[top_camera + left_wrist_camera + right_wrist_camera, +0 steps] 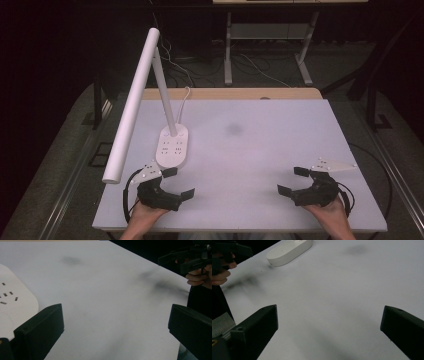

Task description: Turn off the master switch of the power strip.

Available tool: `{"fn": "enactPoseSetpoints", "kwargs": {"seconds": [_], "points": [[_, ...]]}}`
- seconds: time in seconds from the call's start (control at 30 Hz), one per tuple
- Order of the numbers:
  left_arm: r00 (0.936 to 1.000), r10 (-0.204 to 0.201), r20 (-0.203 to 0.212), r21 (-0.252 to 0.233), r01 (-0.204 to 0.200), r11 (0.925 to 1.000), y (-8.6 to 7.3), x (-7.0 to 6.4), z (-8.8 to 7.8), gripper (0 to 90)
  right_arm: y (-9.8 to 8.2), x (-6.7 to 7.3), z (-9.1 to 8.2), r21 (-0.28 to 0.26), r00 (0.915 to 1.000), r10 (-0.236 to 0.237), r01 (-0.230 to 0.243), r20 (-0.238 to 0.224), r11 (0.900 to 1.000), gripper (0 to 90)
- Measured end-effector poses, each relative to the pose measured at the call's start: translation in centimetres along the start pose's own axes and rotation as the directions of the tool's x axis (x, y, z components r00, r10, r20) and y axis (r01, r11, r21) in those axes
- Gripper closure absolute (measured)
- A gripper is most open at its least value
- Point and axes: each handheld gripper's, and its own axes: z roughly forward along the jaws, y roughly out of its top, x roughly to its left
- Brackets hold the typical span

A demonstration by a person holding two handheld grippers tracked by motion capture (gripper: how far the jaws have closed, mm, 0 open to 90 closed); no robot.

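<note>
A white desk lamp stands at the left of the table, its oval base [173, 145] carrying socket slots and its long tube head [131, 102] reaching toward the front left. My left gripper [178, 183] rests near the front edge just in front of the base, jaws wide open with nothing between them. In the left gripper view the base [15, 305] lies beside the left jaw. My right gripper [294, 180] sits at the front right, open and empty. The right gripper view has the lamp base [289, 251] far off at the top.
The white tabletop [250, 145] spreads between the two grippers, with a faint dark smudge [234, 129] near its middle. The lamp's white cable [186, 95] runs off the back edge. A desk frame and cables stand on the floor beyond.
</note>
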Motion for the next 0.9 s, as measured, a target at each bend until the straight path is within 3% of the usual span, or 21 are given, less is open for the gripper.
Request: {"fn": "enactPoseSetpoints", "kwargs": {"seconds": [0.9], "points": [[0.9996,0.028,-0.004,0.045,-0.028,0.9986,0.32,-0.58,0.28,0.0,-0.34,0.10,-0.74,0.023,0.9999,0.003,-0.003,-0.014,1.000,0.7]]}}
